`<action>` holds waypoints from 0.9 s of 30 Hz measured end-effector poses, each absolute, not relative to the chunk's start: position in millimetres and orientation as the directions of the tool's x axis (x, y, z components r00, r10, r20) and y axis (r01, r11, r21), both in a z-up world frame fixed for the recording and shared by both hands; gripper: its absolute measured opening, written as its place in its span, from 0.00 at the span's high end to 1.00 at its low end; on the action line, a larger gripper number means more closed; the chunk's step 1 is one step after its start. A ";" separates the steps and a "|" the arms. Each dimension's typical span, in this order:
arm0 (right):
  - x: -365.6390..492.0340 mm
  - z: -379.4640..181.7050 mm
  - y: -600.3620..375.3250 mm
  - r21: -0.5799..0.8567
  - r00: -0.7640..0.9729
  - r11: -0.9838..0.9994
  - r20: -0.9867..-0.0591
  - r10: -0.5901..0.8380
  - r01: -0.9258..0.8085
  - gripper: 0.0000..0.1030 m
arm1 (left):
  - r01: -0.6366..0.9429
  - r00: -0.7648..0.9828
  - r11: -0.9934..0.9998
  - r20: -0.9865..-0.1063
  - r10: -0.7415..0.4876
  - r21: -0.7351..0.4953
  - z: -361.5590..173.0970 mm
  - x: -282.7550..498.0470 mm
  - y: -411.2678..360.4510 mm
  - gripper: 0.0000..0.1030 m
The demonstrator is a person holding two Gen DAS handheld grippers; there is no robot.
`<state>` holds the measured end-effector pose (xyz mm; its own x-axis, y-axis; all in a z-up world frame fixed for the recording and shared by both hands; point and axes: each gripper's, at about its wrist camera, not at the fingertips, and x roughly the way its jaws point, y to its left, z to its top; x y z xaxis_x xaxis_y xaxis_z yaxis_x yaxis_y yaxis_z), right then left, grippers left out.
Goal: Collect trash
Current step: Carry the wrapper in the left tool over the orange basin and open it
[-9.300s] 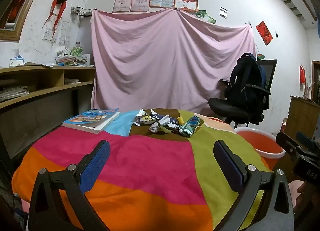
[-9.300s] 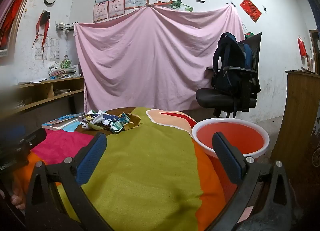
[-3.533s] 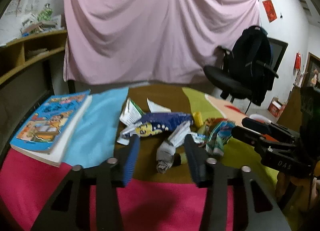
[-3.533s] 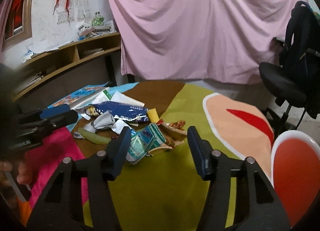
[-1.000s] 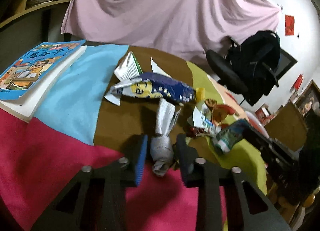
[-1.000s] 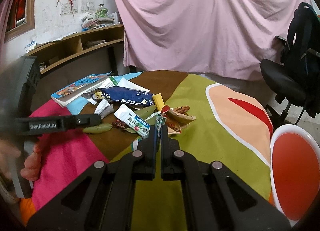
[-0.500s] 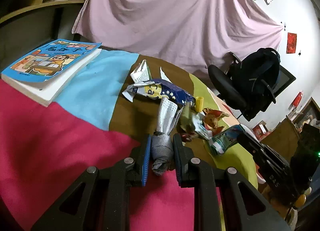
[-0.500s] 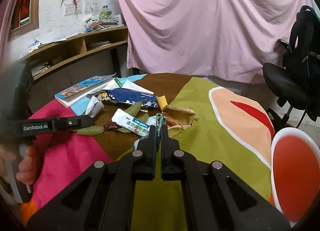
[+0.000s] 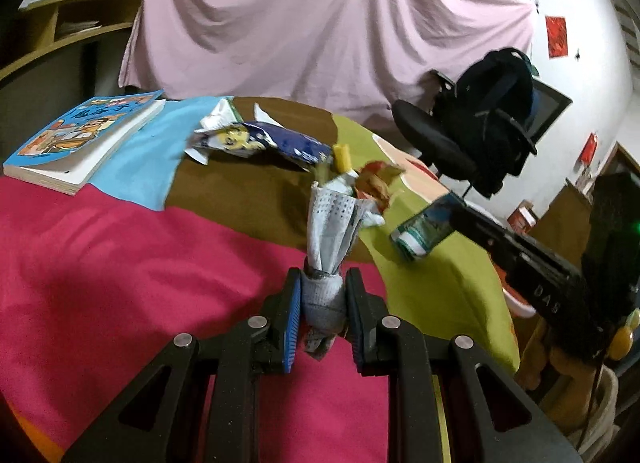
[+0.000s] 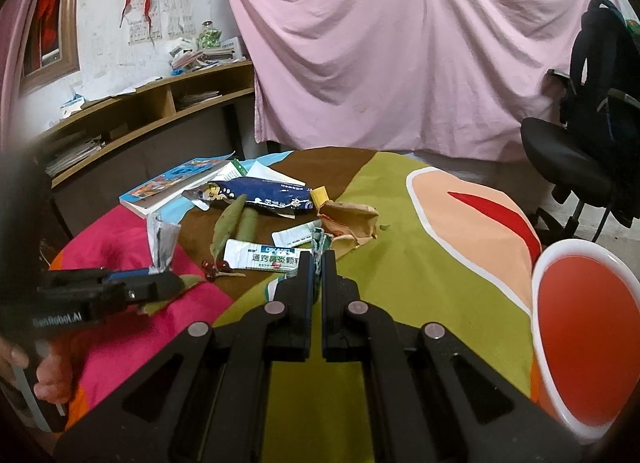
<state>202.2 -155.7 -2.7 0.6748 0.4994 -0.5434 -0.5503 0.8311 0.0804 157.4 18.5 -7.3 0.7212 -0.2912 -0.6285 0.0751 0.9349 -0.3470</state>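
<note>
Patchwork-covered round table point(image 10: 420, 271): left gripper point(image 9: 322, 295) clamps a crumpled grey wrapper point(image 9: 326, 247), right gripper point(image 10: 318, 263) pinches a green packet point(image 9: 422, 229); blue snack bag point(image 10: 256, 193) and other litter remain; red basin point(image 10: 588, 347) looks empty.

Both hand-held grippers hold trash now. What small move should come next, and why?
Probably carry the right hand-held gripper toward the red basin: it is shut on the green-white packet, and the basin stands close at its right. The left hand-held gripper, clamping the grey wrapper, can follow.

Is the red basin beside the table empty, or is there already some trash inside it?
Empty as far as visible: the red basin shows only bare red interior; its nearest part is cut off.
</note>
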 end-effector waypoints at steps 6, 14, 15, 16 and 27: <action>197.8 -2.6 -165.7 0.098 0.672 0.837 -0.548 0.497 -0.539 0.68 | 0.113 0.711 0.934 -0.630 -0.314 -0.338 -8.6 152.4 -0.2 0.82; 191.6 -2.2 -177.8 0.111 0.667 0.836 -0.551 0.501 -0.537 0.68 | 0.132 0.714 0.915 -0.604 -0.354 -0.380 -6.6 141.2 -5.3 0.70; 190.7 -2.6 -179.2 0.112 0.667 0.836 -0.551 0.502 -0.537 0.68 | 0.130 0.719 0.918 -0.601 -0.347 -0.375 -5.7 139.4 -4.9 0.67; 190.2 -2.7 -180.6 0.113 0.666 0.836 -0.551 0.502 -0.536 0.68 | 0.129 0.725 0.923 -0.601 -0.337 -0.362 -5.2 138.7 -6.7 0.68; 181.8 0.7 -186.1 0.114 0.677 0.832 -0.527 0.514 -0.543 0.68 | 0.116 0.739 0.953 -0.617 -0.271 -0.279 -6.2 134.2 -21.9 0.84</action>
